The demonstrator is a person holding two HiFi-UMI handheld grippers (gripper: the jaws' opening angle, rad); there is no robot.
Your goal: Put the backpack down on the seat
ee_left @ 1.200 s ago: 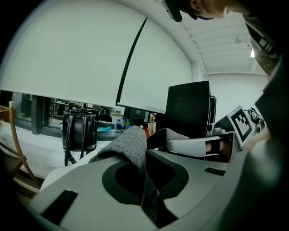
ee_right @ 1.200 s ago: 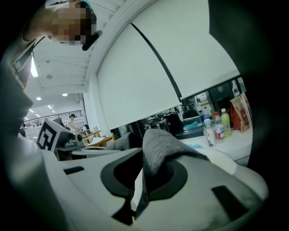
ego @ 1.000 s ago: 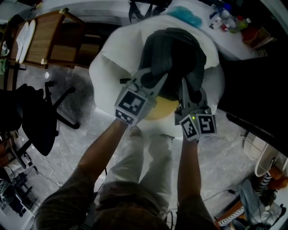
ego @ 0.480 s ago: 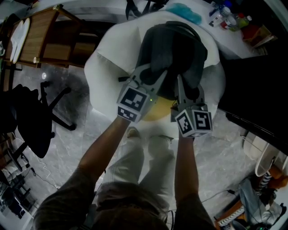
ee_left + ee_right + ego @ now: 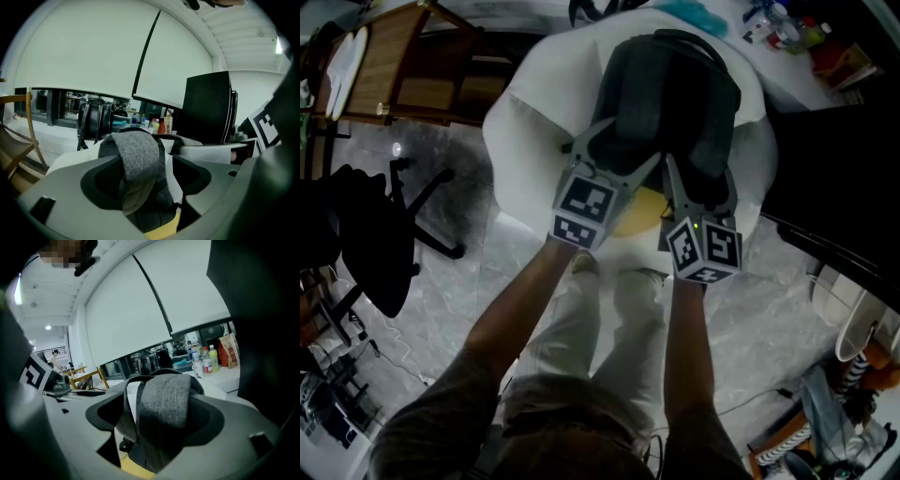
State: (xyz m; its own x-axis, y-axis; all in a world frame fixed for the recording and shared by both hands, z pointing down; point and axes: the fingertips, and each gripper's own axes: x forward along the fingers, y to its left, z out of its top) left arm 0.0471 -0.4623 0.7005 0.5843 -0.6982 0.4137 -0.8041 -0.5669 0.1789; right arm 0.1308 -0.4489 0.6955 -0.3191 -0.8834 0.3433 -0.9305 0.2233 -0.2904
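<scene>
A dark grey backpack (image 5: pixel 670 89) rests on the white-covered seat (image 5: pixel 534 131), just behind a yellow patch of cushion (image 5: pixel 639 208). My left gripper (image 5: pixel 623 150) is at the pack's near left side. Its jaws have just been opening and stand wide, with a grey shoulder strap (image 5: pixel 138 159) hanging loose between them. My right gripper (image 5: pixel 698 178) is at the near right side. Its jaws have also just been opening, and the other grey strap (image 5: pixel 164 399) droops between them, lying against one jaw without being pinched.
A wooden chair frame (image 5: pixel 394 66) stands at the far left and a black office chair (image 5: pixel 366 234) on the floor to the left. Bottles (image 5: pixel 783 28) crowd a white counter behind the seat. A black bag (image 5: pixel 93 119) and a dark panel (image 5: pixel 208 108) stand beyond.
Both grippers have sunk a little with the backpack, which now sits on the seat. Both pairs of jaws have spread wide off the straps.
</scene>
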